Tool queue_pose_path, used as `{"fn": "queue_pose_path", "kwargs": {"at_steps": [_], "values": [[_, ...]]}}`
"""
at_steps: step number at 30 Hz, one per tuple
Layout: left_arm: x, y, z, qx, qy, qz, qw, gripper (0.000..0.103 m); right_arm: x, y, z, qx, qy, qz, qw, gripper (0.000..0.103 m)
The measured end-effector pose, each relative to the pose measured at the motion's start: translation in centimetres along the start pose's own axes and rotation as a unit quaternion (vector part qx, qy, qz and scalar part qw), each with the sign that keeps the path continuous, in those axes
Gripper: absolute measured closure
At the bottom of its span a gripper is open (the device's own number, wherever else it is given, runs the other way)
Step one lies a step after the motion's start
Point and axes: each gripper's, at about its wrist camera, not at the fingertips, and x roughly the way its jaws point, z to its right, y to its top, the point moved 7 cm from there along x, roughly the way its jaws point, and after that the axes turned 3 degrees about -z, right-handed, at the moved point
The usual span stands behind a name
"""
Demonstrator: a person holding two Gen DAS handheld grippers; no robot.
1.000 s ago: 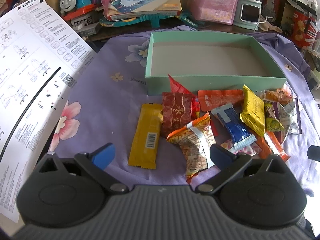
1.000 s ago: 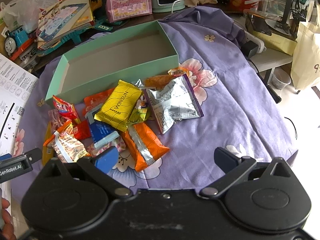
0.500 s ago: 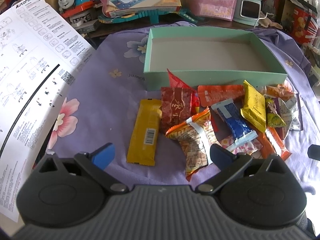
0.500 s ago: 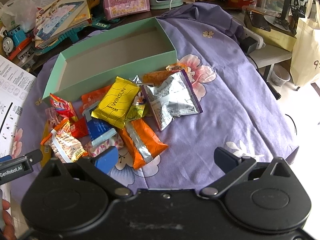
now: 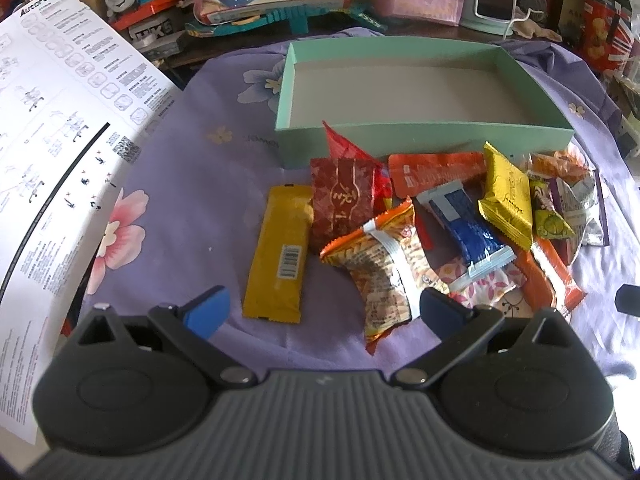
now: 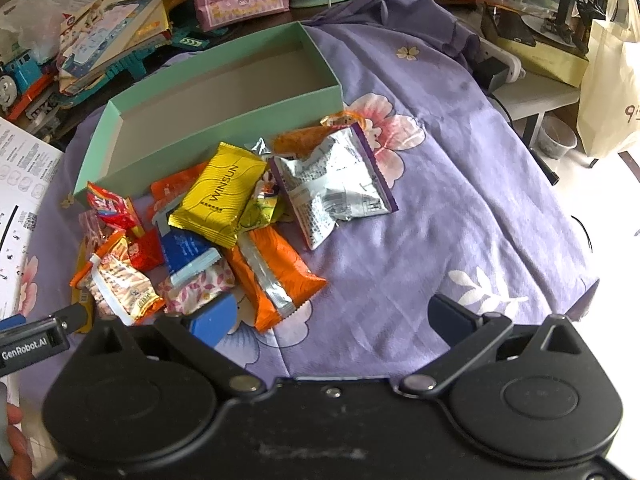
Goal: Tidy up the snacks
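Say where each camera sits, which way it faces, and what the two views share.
Left wrist: on the left gripper, facing forward over the long yellow packet toward the green box; only its open fingers show.
Right wrist: on the right gripper, facing the orange packet and purple cloth; open fingers, the other gripper's edge and a fingertip show.
Shared: box, WINSUN packet.

The left black plastic two-finger gripper (image 5: 322, 308) has a ribbed grey housing, round hubs, silver pivot screws and blue fingertip pads (image 5: 206, 312). The right matte black gripper (image 6: 334, 316) is scuffed, with matching blue pads (image 6: 214, 322). White "GenRobot.AI" lettering shows at the right-wrist view's lower left.
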Motion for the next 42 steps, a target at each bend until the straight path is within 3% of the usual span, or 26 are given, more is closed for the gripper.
{"fn": "queue_pose_path", "kwargs": {"at_steps": [10, 15, 19, 23, 28, 39, 42], "values": [[0.7, 0.7, 1.7, 0.028, -0.002, 0.001, 0.9996, 0.0, 0.9, 0.2, 0.9, -0.004, -0.001, 0.019, 1.0, 0.0], [0.6, 2.6, 3.5, 0.047, -0.015, 0.015, 0.9987, 0.0, 1.0, 1.5, 2.5, 0.024, 0.034, 0.035, 0.999, 0.0], [0.9, 4.8, 5.7, 0.064, -0.041, 0.022, 0.9969, 0.0, 2.6, 3.1, 4.5, 0.086, 0.051, -0.015, 0.995, 0.0], [1.9, 6.7, 8.8, 0.103, -0.062, 0.026, 0.9924, 0.0, 4.0, 4.6, 5.8, 0.124, 0.067, -0.023, 0.99, 0.0], [5.0, 8.5, 12.2, 0.136, -0.072, 0.003, 0.9881, 0.0, 6.1, 6.5, 6.5, 0.18, 0.101, -0.031, 0.978, 0.0], [9.4, 8.5, 16.4, 0.188, -0.075, -0.035, 0.9787, 0.0, 10.8, 8.1, 5.8, 0.26, 0.128, -0.053, 0.956, 0.001], [10.0, 8.1, 16.8, 0.197, -0.072, -0.041, 0.9769, 0.0, 11.8, 8.4, 4.5, 0.254, 0.135, -0.053, 0.956, 0.01]]}}
